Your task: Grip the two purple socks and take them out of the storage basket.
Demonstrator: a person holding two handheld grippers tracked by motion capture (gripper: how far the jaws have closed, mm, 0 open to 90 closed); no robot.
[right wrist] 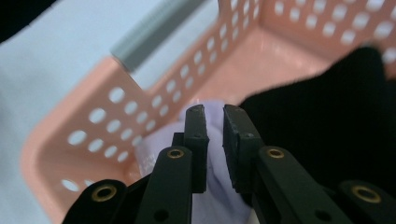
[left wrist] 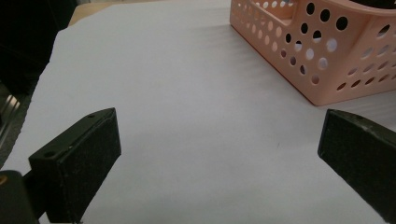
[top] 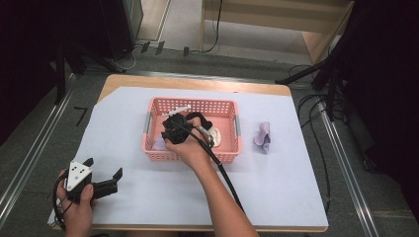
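Right tongs point(right wrist: 214, 112) reach down inside the pink basket point(top: 157, 156), jaws nearly together on a lilac cloth point(right wrist: 212, 186) at the basket's near left corner; I think the pads pinch it, though blur hides the contact. A black cloth point(right wrist: 327, 126) lies beside it. My left tongs point(top: 104, 169) gape wide and empty, left of the basket over the tabletop point(top: 276, 187).

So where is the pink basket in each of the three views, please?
High view: the pink basket sits at the middle of the table.
Left gripper view: its corner fills the upper right.
Right gripper view: its walls run along the left and top, around the right claw, which pinches a lilac cloth.
Shared landmark: the white sheet under the basket.
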